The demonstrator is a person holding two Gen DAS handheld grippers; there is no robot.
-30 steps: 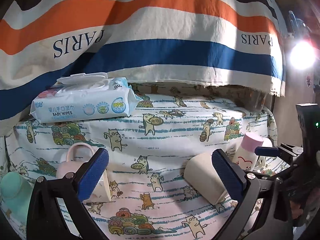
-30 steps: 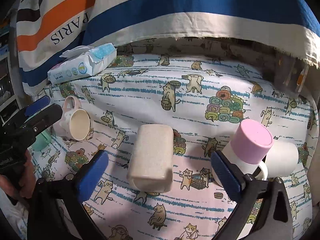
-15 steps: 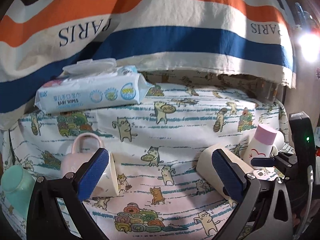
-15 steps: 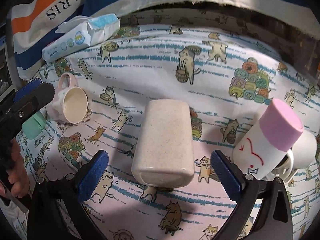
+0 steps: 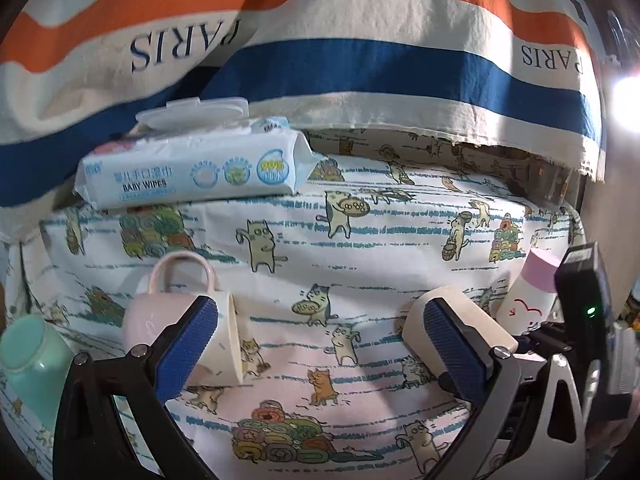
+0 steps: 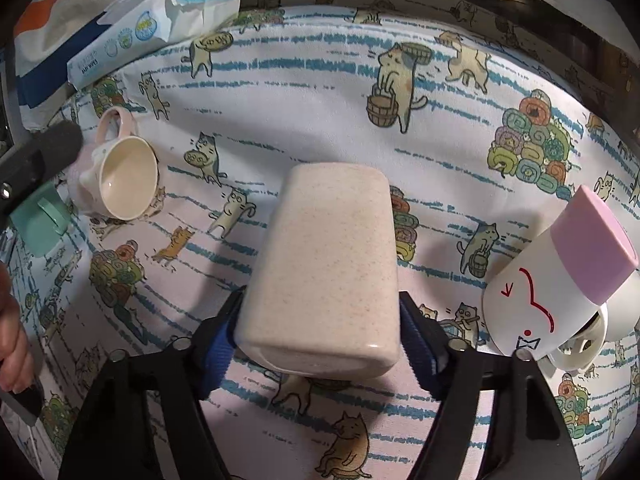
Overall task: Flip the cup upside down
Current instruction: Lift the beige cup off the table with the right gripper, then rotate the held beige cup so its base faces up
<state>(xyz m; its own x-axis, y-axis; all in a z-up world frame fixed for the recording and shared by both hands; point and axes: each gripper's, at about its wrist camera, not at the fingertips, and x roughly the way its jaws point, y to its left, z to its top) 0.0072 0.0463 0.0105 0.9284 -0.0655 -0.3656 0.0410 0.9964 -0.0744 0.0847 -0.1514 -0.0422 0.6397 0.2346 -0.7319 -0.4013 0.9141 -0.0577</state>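
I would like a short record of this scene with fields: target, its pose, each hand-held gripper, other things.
target: beige cup
pose: lying on its side on the cat-print cloth
right hand-held gripper: shut on the beige cup
left hand-held gripper: open, empty
others: pink mug on its side, wipes pack, pink-capped bottle, green cup

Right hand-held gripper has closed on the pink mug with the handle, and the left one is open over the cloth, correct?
Not quite. The right hand-held gripper is closed on the speckled beige cup, as the right wrist view shows; the pink mug lies untouched. The left hand-held gripper is open.
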